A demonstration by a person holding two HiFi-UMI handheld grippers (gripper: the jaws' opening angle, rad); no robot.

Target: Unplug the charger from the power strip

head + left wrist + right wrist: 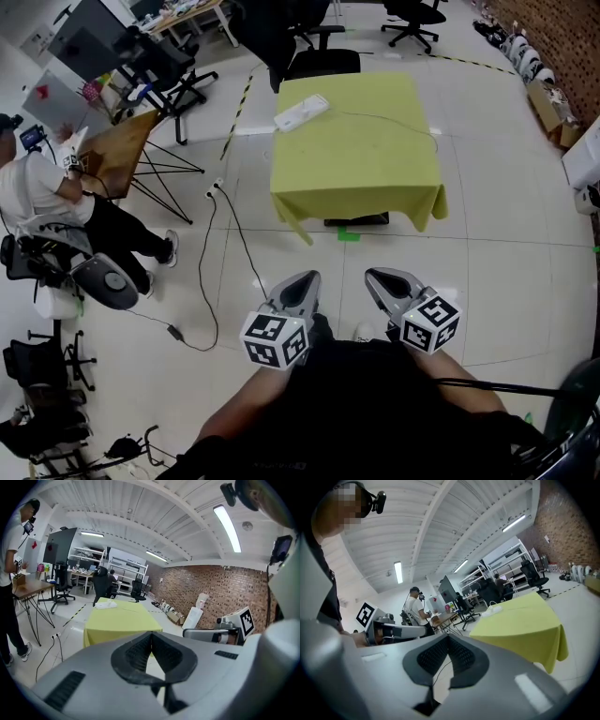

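White tiled floor (506, 272) throughout; a table under a yellow-green cloth (375, 159) stood at 12 o'clock with black office chairs (319, 56) just behind it, and a brick wall (562, 47) ran along 1 to 2 o'clock with cardboard boxes (553, 112) at its foot. At 10 o'clock, a wooden desk (117, 150) on thin black legs, a person in a white shirt (37, 187) beside it at 9, loose cables (202, 272) trailing over the tiles nearby. Overhead, a white ribbed ceiling (140, 517) carried lit strip lights (227, 527); shelving (124, 569) lined the far end.
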